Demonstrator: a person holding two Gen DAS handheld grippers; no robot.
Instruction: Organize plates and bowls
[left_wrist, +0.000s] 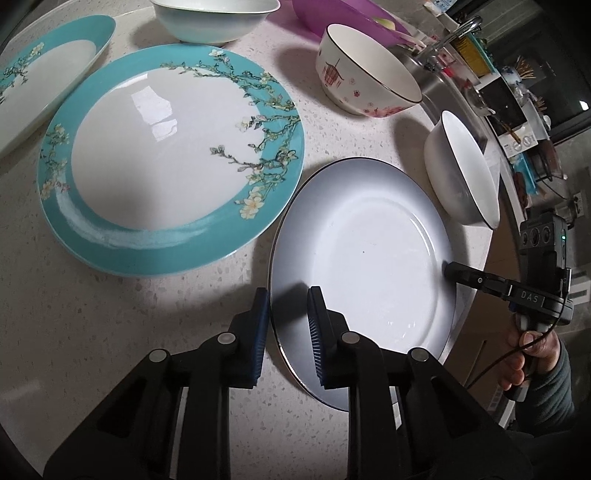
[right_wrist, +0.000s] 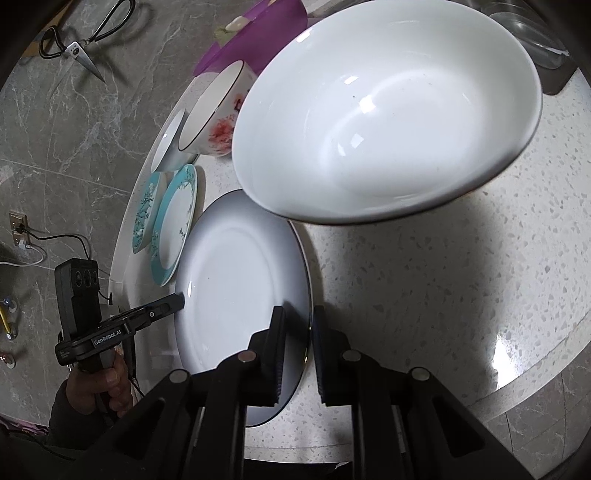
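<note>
White round ceramic plate with a thin dark rim (left_wrist: 369, 240) is lying on the pale speckled stone counter (left_wrist: 110, 314), near its curved edge. It is gripped from two opposite sides: left gripper (left_wrist: 286, 332) is closed on the near rim, one finger under the lip and one on the upper face; right gripper (right_wrist: 297, 354) is clamped on the opposite rim the same way (its finger is seen on the rim in the left wrist view, with the person's hand (left_wrist: 524, 354) behind it).

Doing the lift well:
- Both sides to be raised together and kept level; a glazed rim is judged slippery if the plate is tilted.
- Bite looks shallow on both sides, so no fast swings.

Edges and room:
- Large teal-rimmed blossom-pattern plate (left_wrist: 170, 158) sits just beside the white plate, rims close but apart. Probable stacking target, reached by a short sideways carry.
- Plain white bowl with a dark rim (right_wrist: 388, 110) is close over the far edge of the plate; to be cleared on the way up.
- Flower-printed white bowl (left_wrist: 365, 74) and second teal plate (left_wrist: 37, 85) stand further off.
- Counter drop-off is right behind the right gripper; travel is best kept inward.
</note>
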